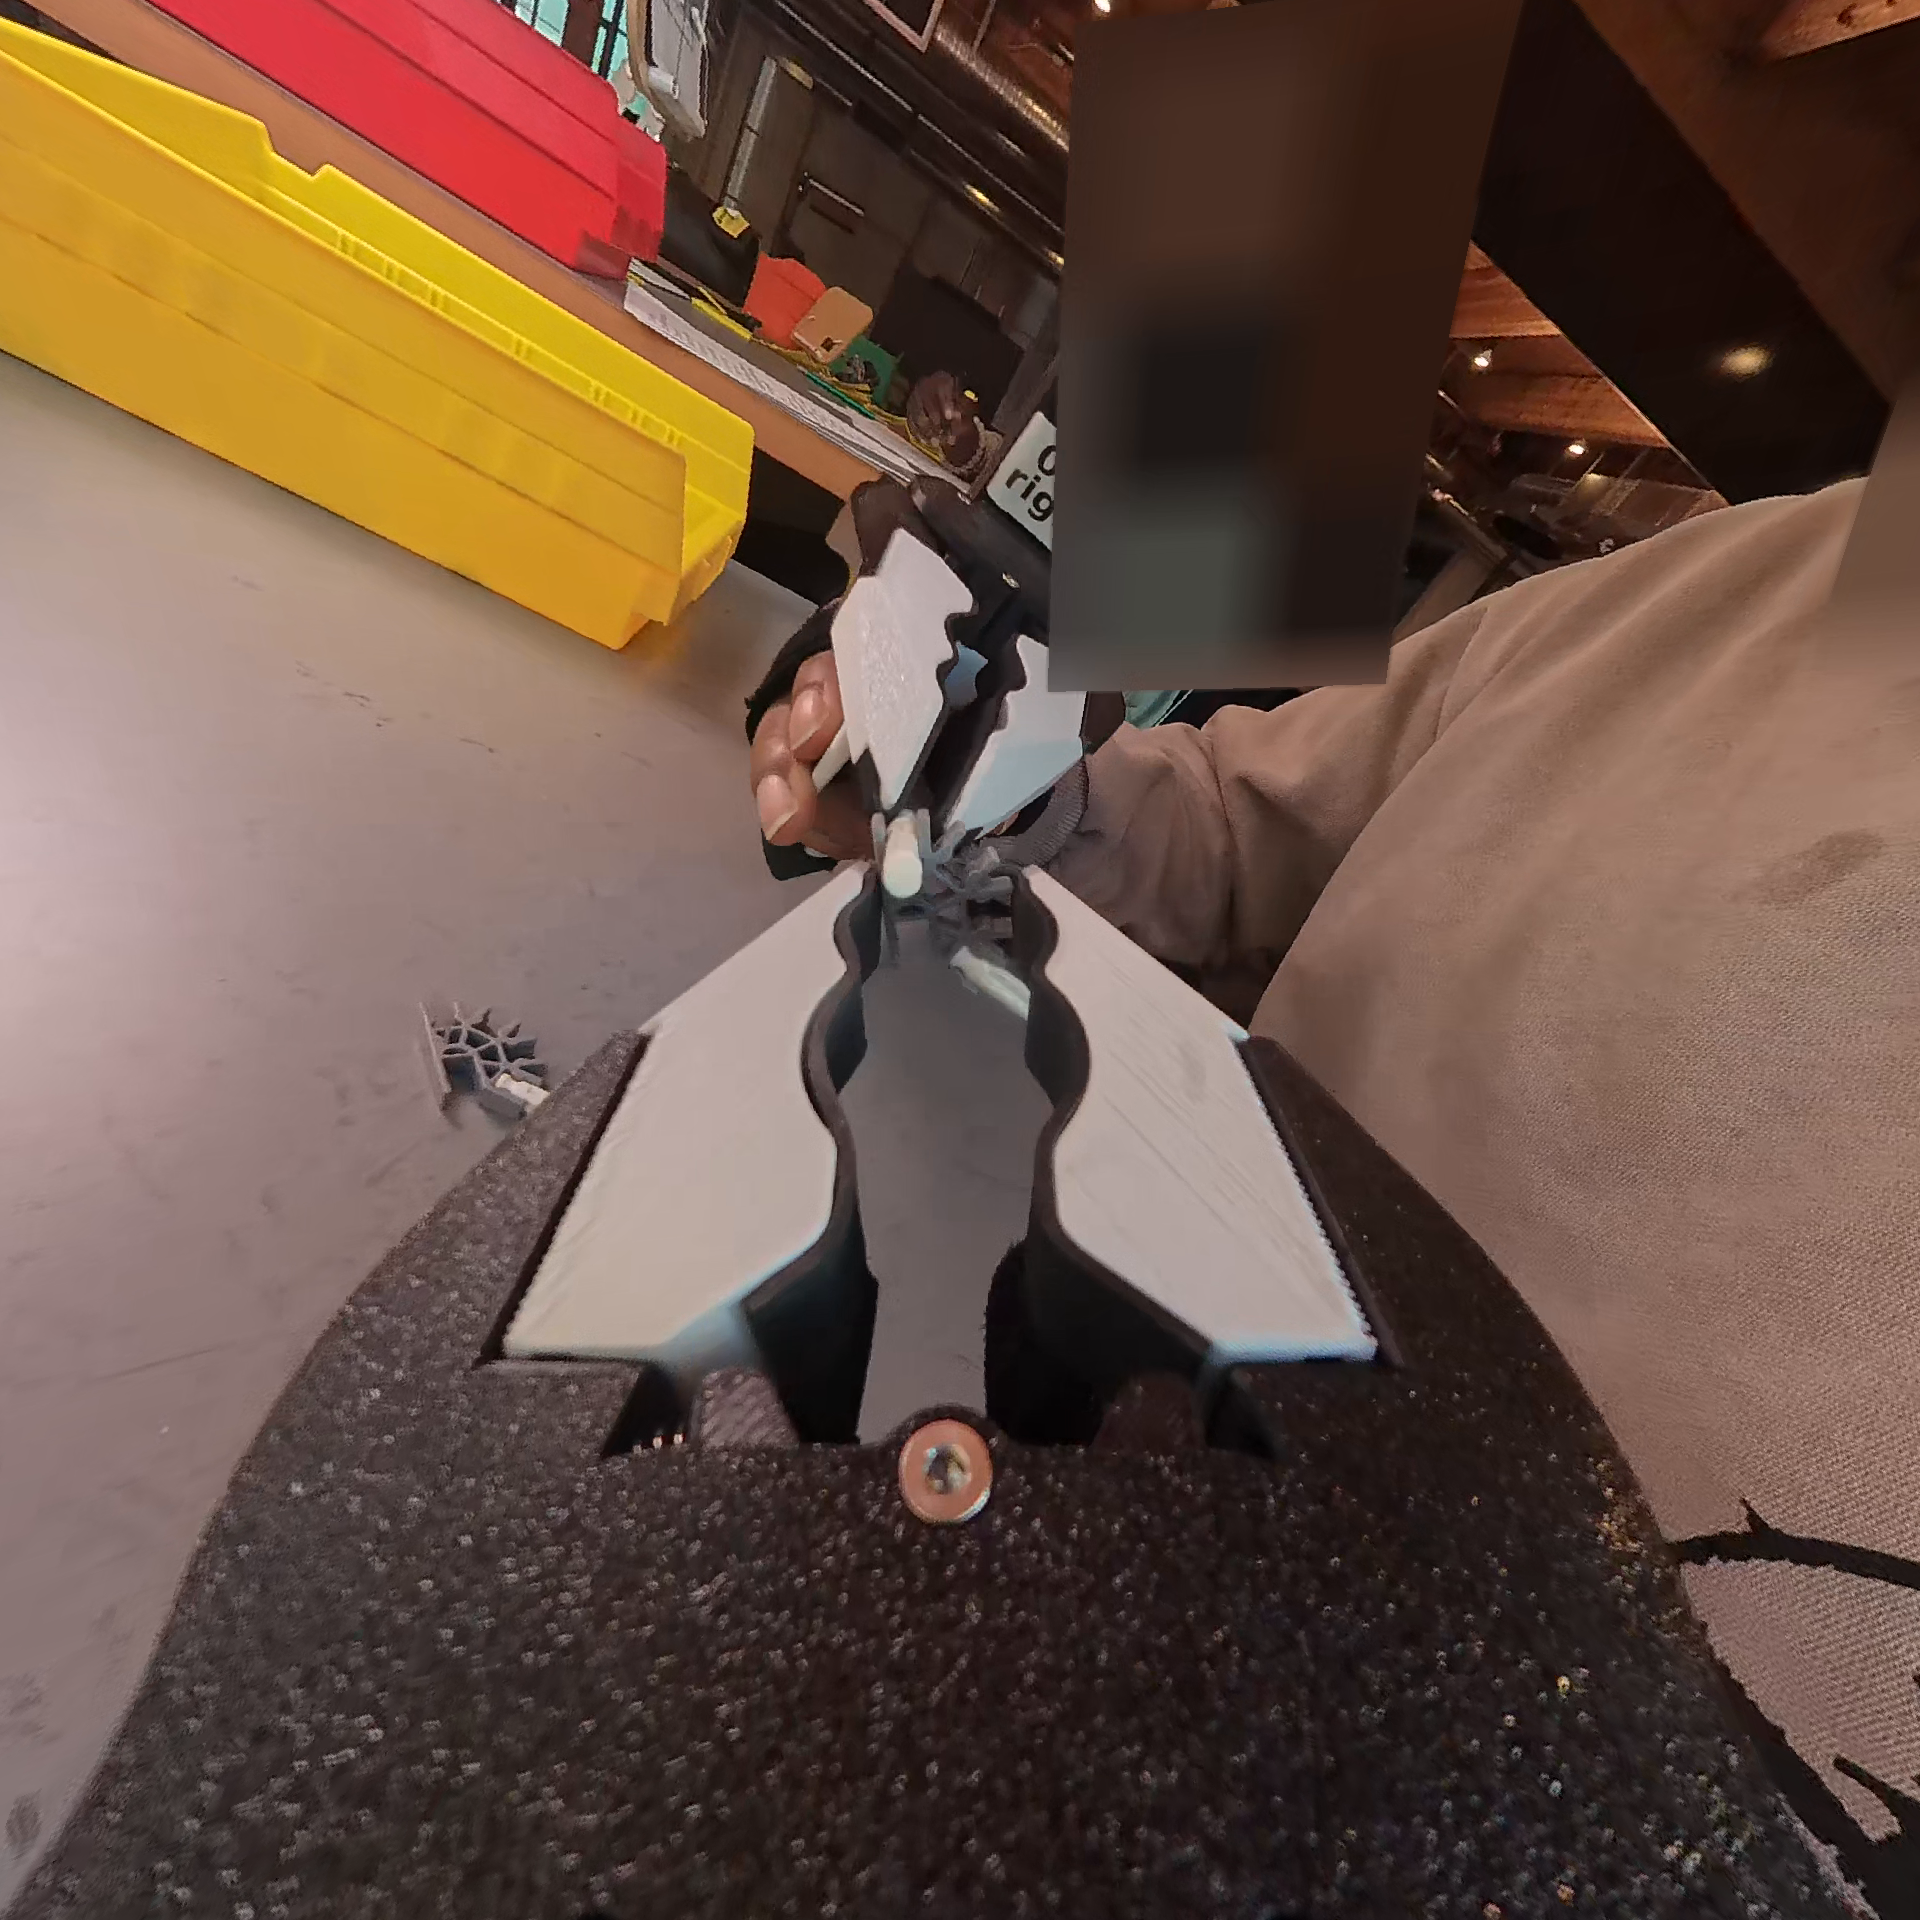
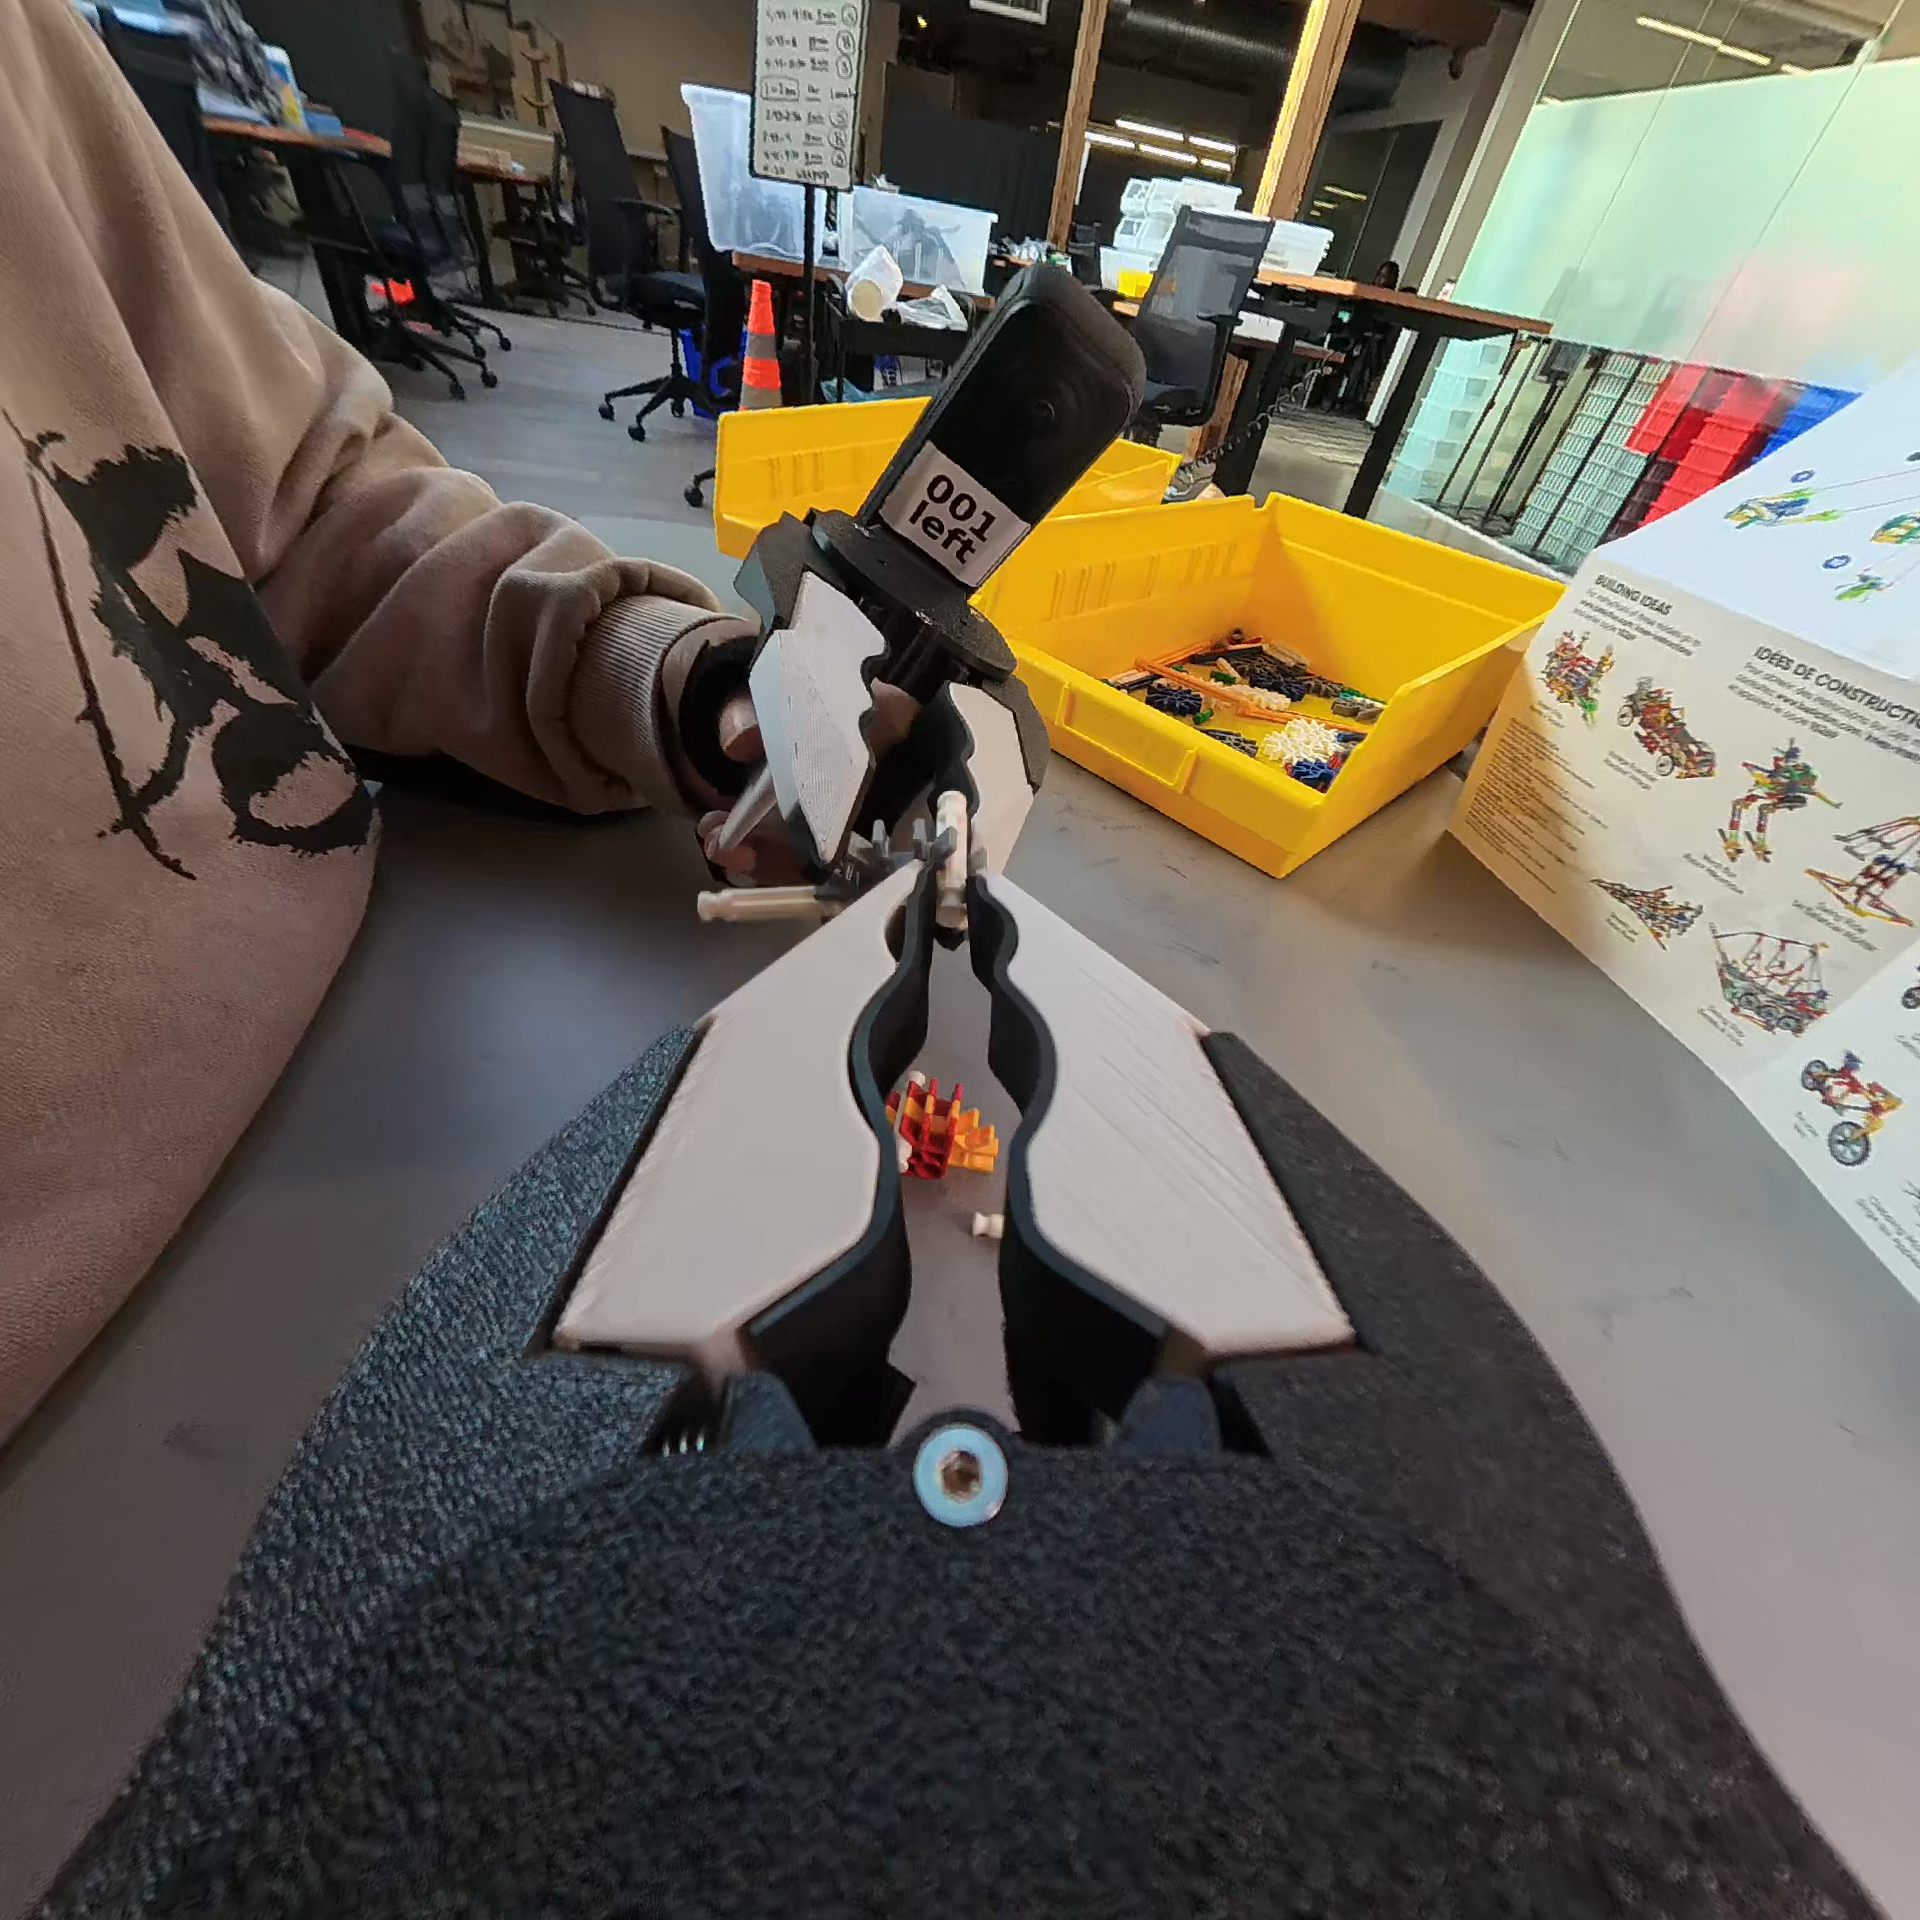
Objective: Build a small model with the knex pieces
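Note:
My left gripper point(image 1: 945, 904) is shut on a small grey snowflake-shaped connector point(image 1: 971, 883) and holds it above the grey table point(image 1: 260, 831). A white rod point(image 1: 992, 977) sticks out of the connector. My right gripper point(image 2: 948, 883) is shut on a short white rod point(image 2: 951, 847) and holds its end against that connector point(image 2: 883, 842). The two grippers meet tip to tip. In the left wrist view the right gripper point(image 1: 920, 816) comes in from above with its rod point(image 1: 899, 857). In the right wrist view the left gripper point(image 2: 883, 831) shows with another white rod point(image 2: 748, 902) pointing sideways from the connector.
Stacked yellow bins point(image 1: 364, 364) and a red bin point(image 1: 468, 125) stand at the back. A yellow bin point(image 2: 1247, 582) holds several loose pieces. A printed instruction sheet point(image 2: 1714, 779) stands at the right. Red and orange connectors point(image 2: 940, 1127), a white bit point(image 2: 987, 1226) and a grey connector point(image 1: 483, 1055) lie on the table. The tips of both grippers are at nearly the same place.

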The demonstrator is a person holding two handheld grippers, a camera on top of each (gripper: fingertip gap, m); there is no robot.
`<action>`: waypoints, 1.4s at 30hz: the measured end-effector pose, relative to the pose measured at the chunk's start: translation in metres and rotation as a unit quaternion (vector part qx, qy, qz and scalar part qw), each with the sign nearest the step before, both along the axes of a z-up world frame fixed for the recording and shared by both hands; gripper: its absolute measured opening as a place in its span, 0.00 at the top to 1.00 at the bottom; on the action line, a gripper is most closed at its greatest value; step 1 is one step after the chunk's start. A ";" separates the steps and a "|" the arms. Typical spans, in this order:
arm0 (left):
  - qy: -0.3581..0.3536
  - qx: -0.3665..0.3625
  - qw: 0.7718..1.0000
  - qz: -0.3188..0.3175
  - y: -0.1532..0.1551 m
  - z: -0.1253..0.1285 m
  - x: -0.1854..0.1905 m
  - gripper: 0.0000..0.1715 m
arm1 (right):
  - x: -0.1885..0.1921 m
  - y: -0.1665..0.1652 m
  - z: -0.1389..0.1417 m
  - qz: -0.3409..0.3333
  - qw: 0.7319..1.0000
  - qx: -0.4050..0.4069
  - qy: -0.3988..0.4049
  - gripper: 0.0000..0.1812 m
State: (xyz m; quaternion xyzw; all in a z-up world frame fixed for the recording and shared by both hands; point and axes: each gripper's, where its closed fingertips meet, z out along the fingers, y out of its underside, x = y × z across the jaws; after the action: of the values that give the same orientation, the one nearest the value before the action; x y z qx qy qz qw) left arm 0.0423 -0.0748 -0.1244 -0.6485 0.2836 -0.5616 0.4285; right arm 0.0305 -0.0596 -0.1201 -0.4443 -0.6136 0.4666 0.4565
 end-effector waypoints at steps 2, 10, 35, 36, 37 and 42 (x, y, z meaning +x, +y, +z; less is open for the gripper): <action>0.001 0.007 1.000 0.006 0.001 0.001 0.000 0.85 | -0.001 -0.002 -0.004 0.000 1.000 0.012 -0.005 0.99; -0.002 0.003 1.000 0.021 0.005 0.004 -0.005 0.83 | -0.005 -0.003 -0.003 -0.011 0.999 0.038 -0.002 0.98; -0.013 0.060 0.997 0.056 0.008 0.024 -0.020 0.88 | 0.010 0.008 0.024 -0.011 0.998 -0.009 0.053 1.00; -0.014 0.056 0.997 0.053 0.008 0.022 -0.018 0.88 | 0.009 0.008 0.021 -0.014 0.999 -0.010 0.049 0.99; -0.014 0.053 0.997 0.050 0.008 0.021 -0.018 0.88 | 0.007 0.009 0.017 -0.016 0.999 -0.010 0.041 0.95; 0.026 0.040 0.997 0.056 0.014 0.004 -0.018 0.88 | 0.000 0.011 -0.009 -0.024 0.999 -0.022 -0.018 0.78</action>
State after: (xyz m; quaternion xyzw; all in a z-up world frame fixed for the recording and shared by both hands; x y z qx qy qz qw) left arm 0.0248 -0.0609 -0.1204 -0.6601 0.2803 -0.5073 0.4778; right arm 0.0300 -0.0482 -0.1288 -0.4771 -0.6008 0.4608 0.4463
